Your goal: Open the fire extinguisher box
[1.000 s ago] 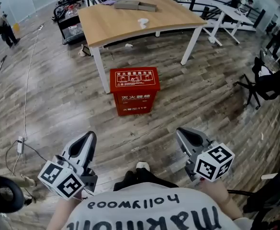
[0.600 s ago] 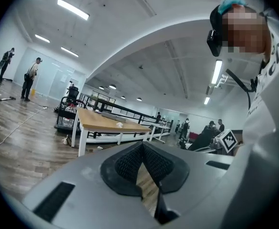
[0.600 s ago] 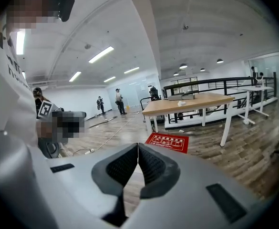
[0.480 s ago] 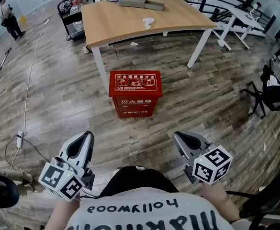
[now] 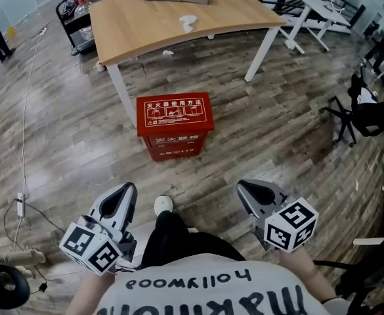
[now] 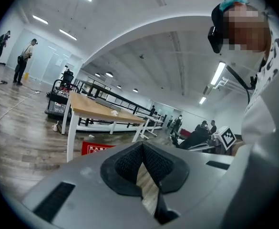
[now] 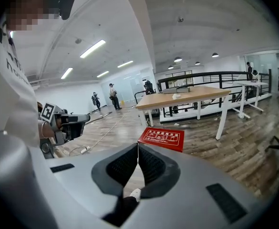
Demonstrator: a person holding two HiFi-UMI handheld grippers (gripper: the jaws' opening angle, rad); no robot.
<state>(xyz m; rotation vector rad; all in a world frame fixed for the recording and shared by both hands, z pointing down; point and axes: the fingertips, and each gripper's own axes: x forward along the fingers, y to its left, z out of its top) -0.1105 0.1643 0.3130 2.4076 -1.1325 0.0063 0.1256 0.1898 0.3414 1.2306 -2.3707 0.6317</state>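
Ahead on floor [image 5: 277, 130], fire extinguisher box [image 5: 174, 125] (closed), well beyond right tool [image 5: 249, 190]

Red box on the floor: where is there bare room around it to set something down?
Bare floor lies between the box and the shoe, and right of it toward the chair. Behind, the table and its leg crowd it.

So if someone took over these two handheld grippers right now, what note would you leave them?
Left gripper: jaws shut, empty, held clear of the box.
Right gripper: jaws shut, empty, also clear of it.
Red fire extinguisher box: stands on the floor ahead, beside a leg of the wooden table, lid closed.
Done: nothing on the box yet.
Left: step closer, reach the lid and open it.
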